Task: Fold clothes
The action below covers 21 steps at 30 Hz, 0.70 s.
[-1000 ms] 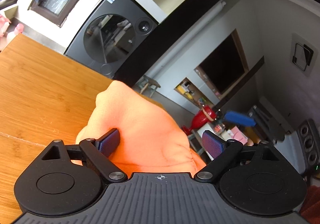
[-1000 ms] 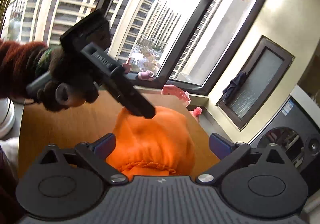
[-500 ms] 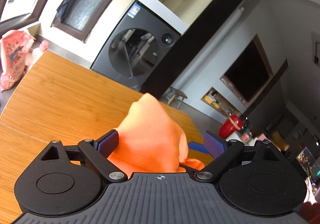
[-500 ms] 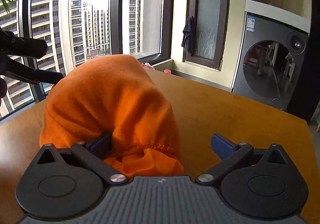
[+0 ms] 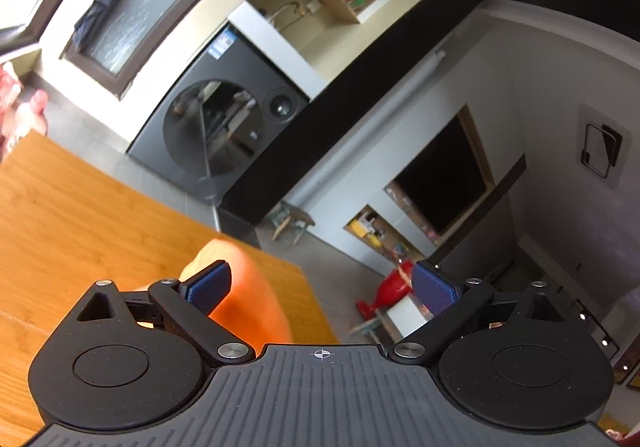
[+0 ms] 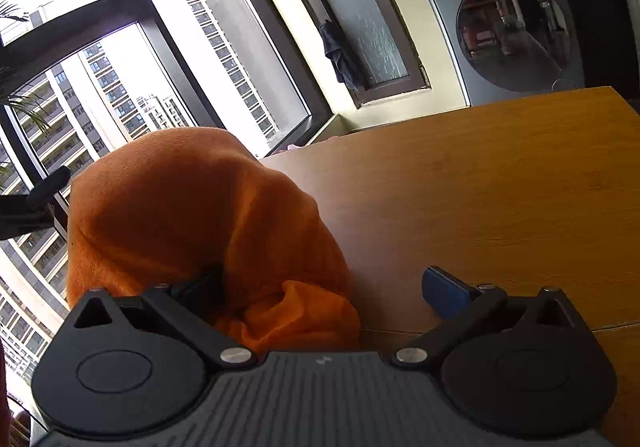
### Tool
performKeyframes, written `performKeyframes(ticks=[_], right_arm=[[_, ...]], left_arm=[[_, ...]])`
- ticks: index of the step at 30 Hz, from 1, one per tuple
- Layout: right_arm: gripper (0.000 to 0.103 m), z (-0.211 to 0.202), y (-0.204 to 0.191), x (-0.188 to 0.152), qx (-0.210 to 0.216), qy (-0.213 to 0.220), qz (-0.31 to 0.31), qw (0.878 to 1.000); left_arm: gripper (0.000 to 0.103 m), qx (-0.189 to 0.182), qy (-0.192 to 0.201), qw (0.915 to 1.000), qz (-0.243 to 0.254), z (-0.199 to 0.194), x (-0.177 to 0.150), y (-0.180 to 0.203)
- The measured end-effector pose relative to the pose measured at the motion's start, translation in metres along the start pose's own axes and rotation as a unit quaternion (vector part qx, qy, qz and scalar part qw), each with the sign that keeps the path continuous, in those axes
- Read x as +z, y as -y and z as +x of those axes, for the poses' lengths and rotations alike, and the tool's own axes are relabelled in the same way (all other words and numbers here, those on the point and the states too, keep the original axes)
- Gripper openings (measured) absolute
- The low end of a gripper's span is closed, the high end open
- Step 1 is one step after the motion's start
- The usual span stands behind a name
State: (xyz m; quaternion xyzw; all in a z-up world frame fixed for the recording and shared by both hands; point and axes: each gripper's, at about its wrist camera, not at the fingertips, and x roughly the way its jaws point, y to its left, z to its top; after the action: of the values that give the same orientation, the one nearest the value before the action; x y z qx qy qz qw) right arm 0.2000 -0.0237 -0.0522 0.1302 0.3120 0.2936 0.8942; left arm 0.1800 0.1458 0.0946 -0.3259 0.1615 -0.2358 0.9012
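Observation:
An orange garment [image 6: 192, 215] sits bunched in a tall mound on the wooden table [image 6: 500, 187]. My right gripper [image 6: 320, 283] is low against the mound with its jaws wide. Fabric covers its left finger, and its right blue pad [image 6: 444, 289] stands free over bare wood. In the left wrist view the garment [image 5: 248, 299] shows only as a blurred orange lump behind the left finger. My left gripper [image 5: 324, 279] is raised above the table [image 5: 80, 215], its jaws opening, with no pad pressing the cloth. The left gripper's dark finger [image 6: 44, 187] shows beyond the mound.
A grey washing machine [image 5: 224, 135] stands past the table's far edge, also in the right wrist view [image 6: 516, 27]. A large window [image 6: 120, 87] runs along the left side. A small stool [image 5: 292, 221] and a red object [image 5: 390, 291] are on the floor beyond the table's corner.
The left gripper rose and drew off the garment, which now shows only beside its left finger. The right gripper rolled and dropped to the mound, with fabric now over its left finger.

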Motion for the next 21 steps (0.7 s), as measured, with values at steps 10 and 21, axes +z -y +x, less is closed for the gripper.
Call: performKeyframes(ticks=[10, 21], right_arm=[[0.103, -0.012, -0.075, -0.011, -0.126, 0.047, -0.172, 0.976], [0.103, -0.033, -0.072, 0.035, 0.008, 0.035, -0.095, 0.995]], left_arm=[[0.101, 0.025, -0.076, 0.9951, -0.058, 0.032, -0.05, -0.023], [0.101, 0.098, -0.084, 0.99, -0.056, 0.045, -0.058, -0.073]])
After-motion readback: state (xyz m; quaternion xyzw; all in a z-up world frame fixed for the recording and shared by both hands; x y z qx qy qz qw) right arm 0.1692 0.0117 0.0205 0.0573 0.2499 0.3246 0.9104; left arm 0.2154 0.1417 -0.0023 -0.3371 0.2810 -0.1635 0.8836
